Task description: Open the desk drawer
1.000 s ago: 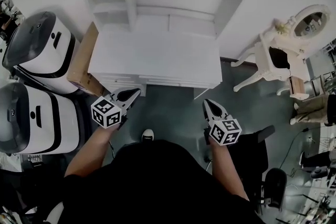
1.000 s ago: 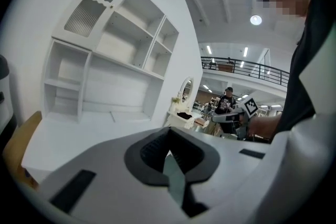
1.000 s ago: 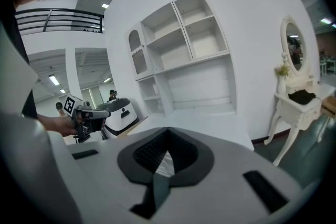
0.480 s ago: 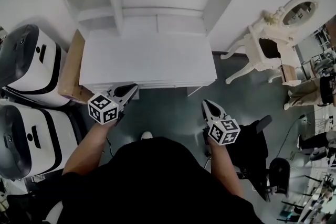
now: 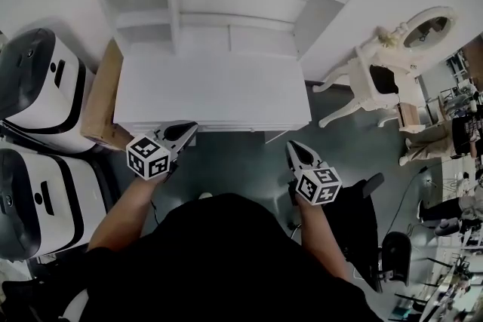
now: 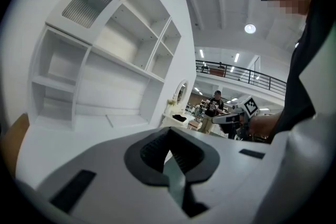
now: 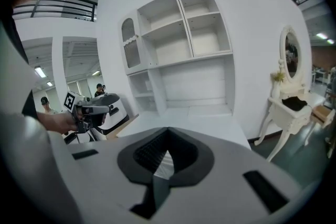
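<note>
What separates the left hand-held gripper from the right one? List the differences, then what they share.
Place: in the head view the left hand-held gripper shows its tip at the desk's front edge, near the left end; the right hand-held gripper hangs over the floor, short of the desk's right corner.
Aim: the left slants up-right in that view, the right up-left.
Shared: both are shut and empty.

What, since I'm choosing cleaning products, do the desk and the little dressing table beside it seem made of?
Desk: probably painted wood or board, matte white; flat square-edged panels, no visible grain or shine.
Dressing table: likely painted wood too, white; curved legs and ornate shaping, though moulded plastic cannot be excluded.
</note>
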Motion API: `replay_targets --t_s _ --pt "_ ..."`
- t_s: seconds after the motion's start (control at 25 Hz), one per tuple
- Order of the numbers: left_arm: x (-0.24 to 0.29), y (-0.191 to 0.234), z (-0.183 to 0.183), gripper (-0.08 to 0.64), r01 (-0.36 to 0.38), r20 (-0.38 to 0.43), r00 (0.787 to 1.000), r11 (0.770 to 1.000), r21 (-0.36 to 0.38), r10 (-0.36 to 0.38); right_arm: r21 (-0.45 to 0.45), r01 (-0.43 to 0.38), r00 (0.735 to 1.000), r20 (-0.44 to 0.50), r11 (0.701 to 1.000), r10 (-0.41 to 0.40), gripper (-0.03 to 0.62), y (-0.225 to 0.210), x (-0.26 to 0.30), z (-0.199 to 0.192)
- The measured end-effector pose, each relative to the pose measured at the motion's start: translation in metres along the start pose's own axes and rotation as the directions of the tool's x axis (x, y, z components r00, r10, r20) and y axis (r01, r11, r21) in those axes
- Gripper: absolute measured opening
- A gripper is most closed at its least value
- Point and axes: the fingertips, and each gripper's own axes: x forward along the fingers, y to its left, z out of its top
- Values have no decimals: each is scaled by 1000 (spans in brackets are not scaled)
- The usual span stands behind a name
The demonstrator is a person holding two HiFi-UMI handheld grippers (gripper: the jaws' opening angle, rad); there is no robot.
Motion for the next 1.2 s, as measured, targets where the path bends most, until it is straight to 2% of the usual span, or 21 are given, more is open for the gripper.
replay_targets --t_s 0.28,0.76,1.2 --pt "-2 17 0 8 -23 -3 1000 1000 -18 23 -5 -8 1000 -9 1000 8 2 3 22 8" --pt "8 22 2 8 -73 -22 997 997 -16 72 37 -18 1000 -15 999 19 2 -30 55 6" --pt "29 34 -14 8 -137 -68 989 989 -51 134 63 -51 990 -126 997 58 2 -63 99 -29"
